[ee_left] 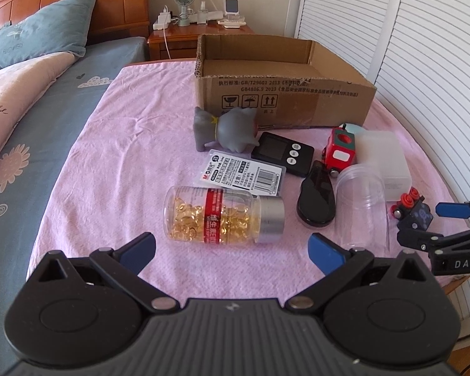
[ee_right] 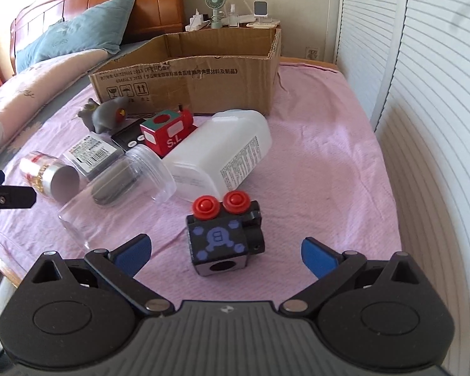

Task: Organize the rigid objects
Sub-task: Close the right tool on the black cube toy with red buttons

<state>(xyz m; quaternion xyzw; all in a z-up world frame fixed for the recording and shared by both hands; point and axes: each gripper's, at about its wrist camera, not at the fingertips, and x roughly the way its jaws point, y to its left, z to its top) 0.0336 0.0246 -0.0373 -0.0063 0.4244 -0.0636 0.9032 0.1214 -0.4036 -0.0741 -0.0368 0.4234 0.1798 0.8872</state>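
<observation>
At near edge of desk, both claws noted spread, nothing held: left claw (ee_left: 232,250) before pill bottle (ee_left: 224,217), right claw (ee_right: 225,250) astride black cube toy (ee_right: 224,238). Empty cardboard box (ee_right: 203,75) at far edge. Risk: bottle lies sideways, likely to roll if nudged.

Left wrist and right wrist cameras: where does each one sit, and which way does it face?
Left wrist: on the left gripper, low over the pink cloth, facing the capsule bottle and cardboard box; its open fingers show, with the right gripper at the edge.
Right wrist: on the right gripper, facing the black toy block and white container; open fingers show.
Shared: box, bottle, red toy train, grey toy animal.
</observation>
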